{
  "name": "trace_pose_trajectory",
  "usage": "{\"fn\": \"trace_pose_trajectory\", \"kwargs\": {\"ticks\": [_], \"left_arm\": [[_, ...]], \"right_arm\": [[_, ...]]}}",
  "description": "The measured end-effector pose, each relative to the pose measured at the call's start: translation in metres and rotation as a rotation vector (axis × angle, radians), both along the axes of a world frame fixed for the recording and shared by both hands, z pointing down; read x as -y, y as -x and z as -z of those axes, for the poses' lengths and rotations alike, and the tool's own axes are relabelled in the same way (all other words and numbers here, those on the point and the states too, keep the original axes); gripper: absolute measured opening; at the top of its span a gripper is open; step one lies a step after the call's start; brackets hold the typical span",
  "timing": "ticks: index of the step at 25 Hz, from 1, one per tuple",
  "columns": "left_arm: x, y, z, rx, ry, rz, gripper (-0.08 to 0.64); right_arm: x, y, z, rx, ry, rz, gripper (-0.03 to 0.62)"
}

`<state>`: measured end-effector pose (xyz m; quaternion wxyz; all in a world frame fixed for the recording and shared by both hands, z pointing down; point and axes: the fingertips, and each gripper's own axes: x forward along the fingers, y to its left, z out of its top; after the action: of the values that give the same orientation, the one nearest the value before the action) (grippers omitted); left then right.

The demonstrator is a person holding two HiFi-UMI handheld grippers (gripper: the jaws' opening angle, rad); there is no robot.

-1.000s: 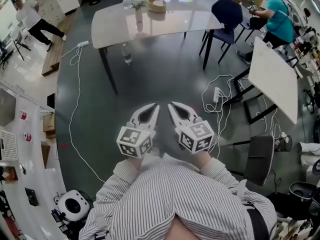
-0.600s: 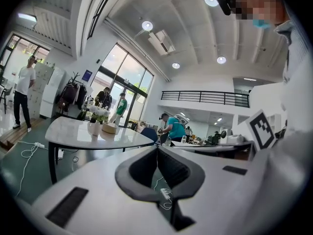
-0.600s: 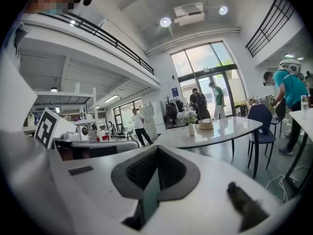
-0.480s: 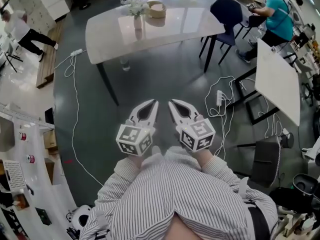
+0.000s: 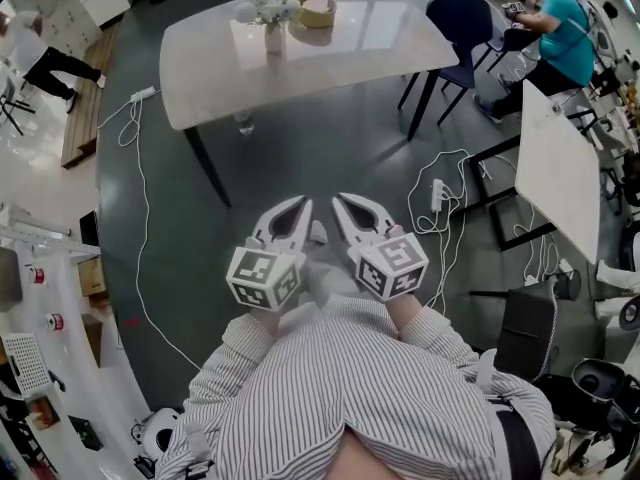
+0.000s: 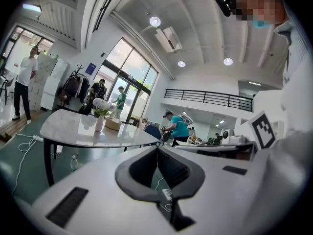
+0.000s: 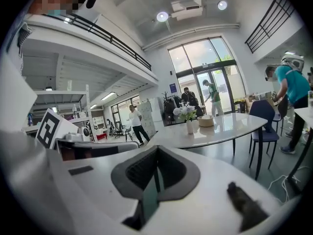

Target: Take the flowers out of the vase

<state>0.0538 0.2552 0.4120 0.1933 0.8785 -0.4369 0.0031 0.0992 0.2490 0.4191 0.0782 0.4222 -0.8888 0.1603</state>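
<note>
White flowers (image 5: 268, 6) fill a slim, perhaps ceramic vase (image 5: 273, 40).

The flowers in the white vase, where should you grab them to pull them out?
Probably grab the flowers low down, by the green stems just above the mouth of the vase. The vase stands upright, so come in level from the near side, away from the basket, pinch the bunch and lift straight up.
</note>
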Motion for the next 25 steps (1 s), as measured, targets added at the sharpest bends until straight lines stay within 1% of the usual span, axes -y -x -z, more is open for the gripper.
{"fn": "trace_pose_trajectory", "kwargs": {"ticks": [6,10,14,16,21,25], "left_arm": [[0.068,0.01,-0.003,0.0,0.001,0.025,0.014],[0.12,0.011,0.001,-0.007,-0.005,0.052,0.014],[0.173,0.014,0.01,-0.018,-0.023,0.111,0.014],[0.196,0.014,0.014,-0.018,-0.031,0.141,0.014],[0.244,0.009,0.018,-0.016,-0.037,0.17,0.014],[0.269,0.006,0.02,-0.015,-0.052,0.198,0.014]], "right_arm": [[0.068,0.014,0.0,0.003,-0.007,0.033,0.015],[0.122,0.013,0.002,0.009,-0.002,0.053,0.015],[0.173,0.009,0.007,-0.016,-0.017,0.083,0.015],[0.197,0.006,0.009,-0.014,-0.018,0.092,0.015],[0.248,0.001,0.015,-0.007,-0.023,0.111,0.015],[0.275,0.0,0.013,-0.02,-0.023,0.134,0.015]]}}
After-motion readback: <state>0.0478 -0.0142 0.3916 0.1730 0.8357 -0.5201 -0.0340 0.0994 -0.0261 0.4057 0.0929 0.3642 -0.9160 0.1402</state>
